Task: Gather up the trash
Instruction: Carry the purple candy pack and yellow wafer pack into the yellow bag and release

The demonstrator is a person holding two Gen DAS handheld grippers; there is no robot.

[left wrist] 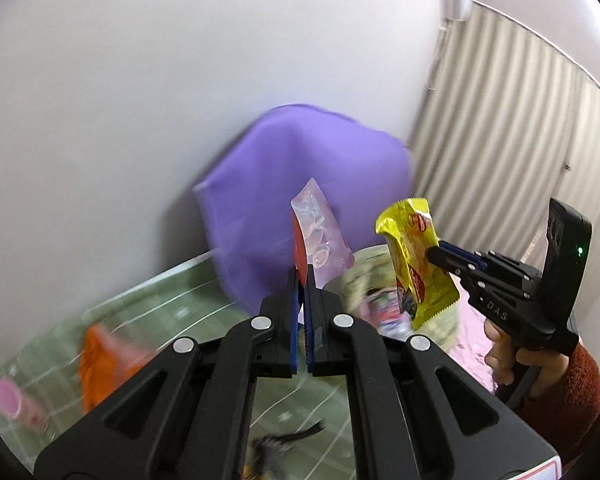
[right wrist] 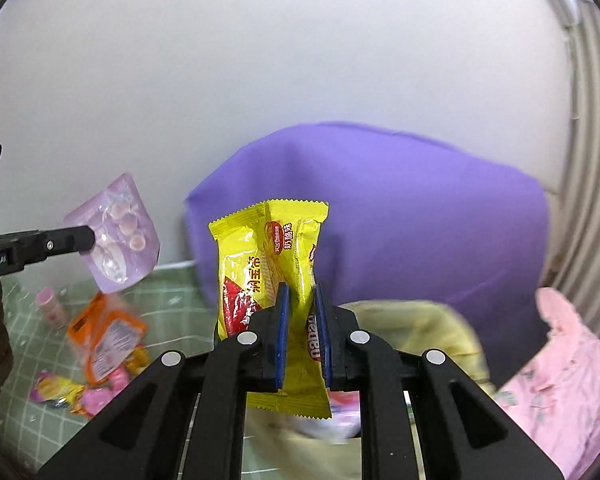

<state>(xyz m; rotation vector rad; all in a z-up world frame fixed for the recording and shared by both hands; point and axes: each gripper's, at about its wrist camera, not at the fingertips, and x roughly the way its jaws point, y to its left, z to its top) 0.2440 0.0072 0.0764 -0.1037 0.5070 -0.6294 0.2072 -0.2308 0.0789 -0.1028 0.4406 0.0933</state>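
My left gripper (left wrist: 302,276) is shut on a pale purple wrapper (left wrist: 320,236) and holds it up in the air; the wrapper also shows in the right wrist view (right wrist: 118,236). My right gripper (right wrist: 302,296) is shut on a yellow snack wrapper (right wrist: 276,256), also held up; it shows at the right of the left wrist view (left wrist: 416,264). Below both is a pale yellow-green bag (right wrist: 420,328) with wrappers inside. More trash lies on the green mat: an orange packet (right wrist: 108,332), a pink bottle (right wrist: 52,308), small pink and yellow wrappers (right wrist: 72,394).
A purple cloth-covered shape (right wrist: 400,208) stands against the white wall behind the bag. A pink cloth (right wrist: 568,364) lies at the right. A curtain (left wrist: 512,128) hangs at the far right. A dark wrapper (left wrist: 284,440) lies on the green mat (left wrist: 188,308).
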